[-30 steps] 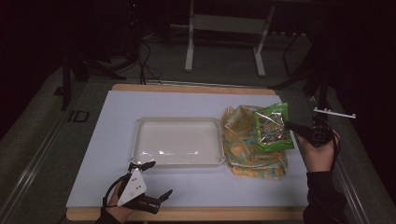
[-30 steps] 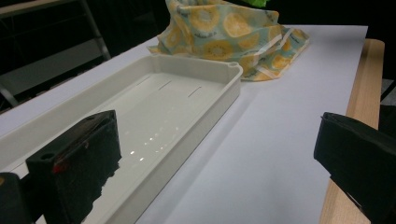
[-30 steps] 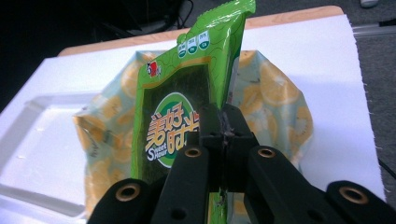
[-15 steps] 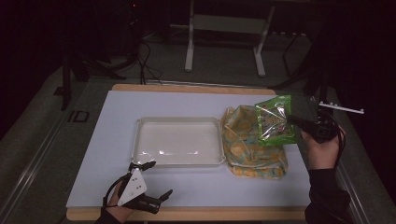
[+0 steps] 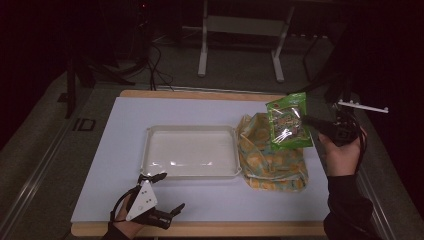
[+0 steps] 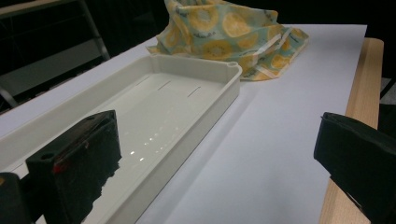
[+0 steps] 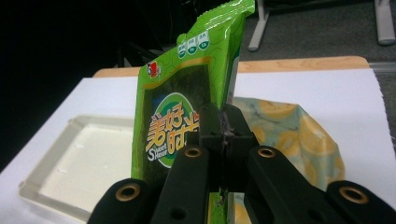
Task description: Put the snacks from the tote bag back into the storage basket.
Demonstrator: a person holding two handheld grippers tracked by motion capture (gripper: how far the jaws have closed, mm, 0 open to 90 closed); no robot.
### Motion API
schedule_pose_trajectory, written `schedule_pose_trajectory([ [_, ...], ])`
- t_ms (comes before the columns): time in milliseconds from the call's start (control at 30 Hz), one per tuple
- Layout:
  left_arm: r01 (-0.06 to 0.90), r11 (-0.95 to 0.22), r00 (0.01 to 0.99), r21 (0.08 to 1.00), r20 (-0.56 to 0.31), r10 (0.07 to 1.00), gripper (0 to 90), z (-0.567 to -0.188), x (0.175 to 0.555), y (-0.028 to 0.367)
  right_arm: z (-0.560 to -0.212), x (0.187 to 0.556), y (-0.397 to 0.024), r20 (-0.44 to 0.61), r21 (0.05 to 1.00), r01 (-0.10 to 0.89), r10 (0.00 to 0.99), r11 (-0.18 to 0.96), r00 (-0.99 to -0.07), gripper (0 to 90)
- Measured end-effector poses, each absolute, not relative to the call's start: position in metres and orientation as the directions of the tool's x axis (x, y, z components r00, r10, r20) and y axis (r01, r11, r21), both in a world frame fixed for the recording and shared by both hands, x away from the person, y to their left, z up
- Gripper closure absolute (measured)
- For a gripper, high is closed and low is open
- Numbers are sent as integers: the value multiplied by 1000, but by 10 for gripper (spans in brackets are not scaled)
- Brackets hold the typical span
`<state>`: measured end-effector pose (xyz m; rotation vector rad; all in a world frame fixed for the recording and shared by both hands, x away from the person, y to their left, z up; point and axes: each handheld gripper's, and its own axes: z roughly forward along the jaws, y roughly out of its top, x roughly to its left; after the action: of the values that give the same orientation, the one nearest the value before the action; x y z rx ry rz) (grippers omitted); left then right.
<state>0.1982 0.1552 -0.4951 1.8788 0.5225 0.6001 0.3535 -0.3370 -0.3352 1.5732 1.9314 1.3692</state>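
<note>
The green snack packet [image 7: 187, 116] carries yellow Chinese characters over the words "Sweet Hour" inside a round emblem, a small red brand mark at its upper left, and a row of three small round green badges near the top seal; the finer print on them is too small to read. The right gripper [image 7: 225, 135] has its jaws clamped on the packet's edge, with the packet standing upright just ahead of the pads. In the high view the right gripper [image 5: 311, 121] holds the packet [image 5: 289, 124] in the air, left of the hand, above the yellow-and-teal patterned cloth bag [image 5: 272, 157] that lies crumpled on the white table cover [image 5: 200, 205].

Farther left of that gripper sits the shallow white tray [image 5: 190, 150], with nothing in it but light reflections on its floor. The bag's contents cannot be made out.

The left gripper [image 5: 167, 195] rests at the near edge of the table, its jaws spread wide with nothing between them. In its own view the tray [image 6: 196, 88] runs from beside the jaw at the frame's left toward the bag [image 6: 224, 28] beyond, and two thin slots show in the tray floor, which the high view does not resolve. The same view shows the wooden table edge [image 6: 359, 88] by the other jaw. The packet's lettering is legible in the right gripper view; from above it is a blur.
</note>
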Motion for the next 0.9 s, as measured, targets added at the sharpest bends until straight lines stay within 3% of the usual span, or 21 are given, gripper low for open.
schedule_pose_trajectory([
  [900, 72, -362, 780, 930, 174, 601, 11, -495, 197, 155, -313, 362, -283, 310, 819, 573, 842, -2, -441, 890],
])
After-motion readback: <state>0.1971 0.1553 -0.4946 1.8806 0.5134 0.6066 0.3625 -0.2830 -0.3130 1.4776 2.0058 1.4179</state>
